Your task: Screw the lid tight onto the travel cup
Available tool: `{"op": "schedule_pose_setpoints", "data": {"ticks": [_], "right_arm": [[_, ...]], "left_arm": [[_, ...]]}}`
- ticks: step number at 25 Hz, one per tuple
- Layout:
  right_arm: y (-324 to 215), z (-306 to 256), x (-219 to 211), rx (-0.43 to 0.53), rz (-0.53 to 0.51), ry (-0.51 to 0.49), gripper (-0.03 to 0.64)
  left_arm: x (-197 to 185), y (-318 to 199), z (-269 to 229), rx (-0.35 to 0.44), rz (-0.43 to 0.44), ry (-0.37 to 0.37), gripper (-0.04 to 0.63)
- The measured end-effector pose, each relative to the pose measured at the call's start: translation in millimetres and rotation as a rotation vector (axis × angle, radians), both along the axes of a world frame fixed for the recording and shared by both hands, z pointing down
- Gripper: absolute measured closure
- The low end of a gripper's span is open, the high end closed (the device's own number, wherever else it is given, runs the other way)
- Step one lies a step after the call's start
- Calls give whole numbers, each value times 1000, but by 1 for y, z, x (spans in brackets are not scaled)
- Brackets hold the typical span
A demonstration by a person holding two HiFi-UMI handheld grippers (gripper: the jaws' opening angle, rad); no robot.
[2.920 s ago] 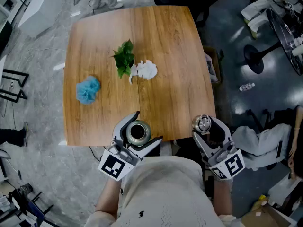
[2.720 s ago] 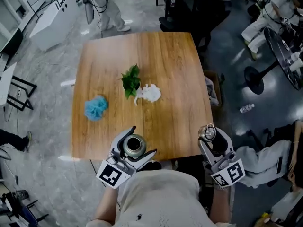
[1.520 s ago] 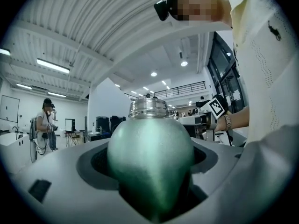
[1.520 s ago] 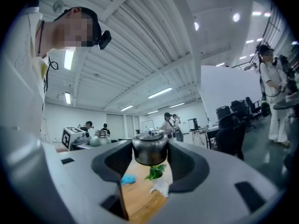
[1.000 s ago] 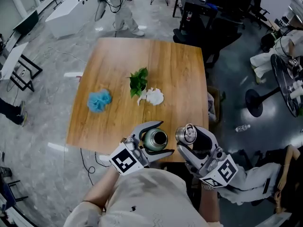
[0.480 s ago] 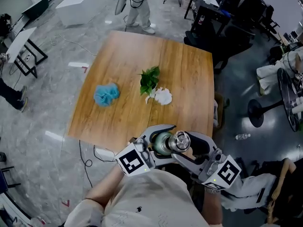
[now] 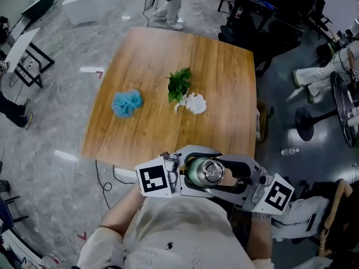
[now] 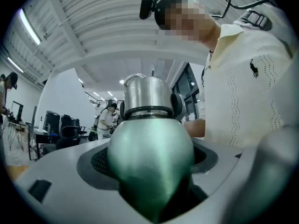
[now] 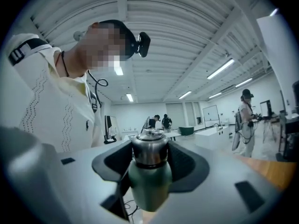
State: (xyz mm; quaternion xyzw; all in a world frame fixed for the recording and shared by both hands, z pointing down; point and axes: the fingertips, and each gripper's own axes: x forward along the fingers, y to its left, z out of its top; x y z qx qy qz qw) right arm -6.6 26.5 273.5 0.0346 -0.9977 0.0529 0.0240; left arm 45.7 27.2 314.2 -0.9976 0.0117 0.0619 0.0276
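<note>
**Left gripper and right gripper closed on one travel cup at the near table edge**

The left gripper is seen closed on the cup. In the left gripper view the rounded green body is pressed between the two grey jaws and fills the gap between them. In the head view the marker cube of this gripper is seen at the left of the cup, just above the person's pale shirt.

The cup is held in the air, clear of the wooden table, at its near edge and in front of the person's chest. It is tilted, with the green body towards the left gripper and the mouth end towards the right gripper.

A steel lid is seated on the cup's mouth, and a dark ring is seen where the two meet. How far it has been screwed down cannot be told.

The right gripper is seen closed narrowly on the lid. In the right gripper view the steel lid is clamped between the two dark pads, and the green body hangs below it. Its marker cube is seen at the right in the head view.

On the table, well apart from the cup, three things are laid: a blue tuft at the left, a green leafy sprig near the middle, and a white crumpled piece touching the sprig's right side.
</note>
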Motion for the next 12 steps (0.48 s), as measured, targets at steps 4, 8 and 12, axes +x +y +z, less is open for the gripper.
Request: {"op": "schedule_pose_setpoints", "data": {"ticks": [4, 8, 12], "right_arm": [[1, 2, -4, -6, 14, -10, 380], [-10, 2, -4, -21, 129, -33, 380], [-23, 8, -3, -4, 302, 13, 380]], "left_arm": [[-3, 1, 6, -23, -21, -18, 190], [-5, -19, 4, 12, -204, -22, 190], [-7, -39, 10, 20, -376, -42, 190]]}}
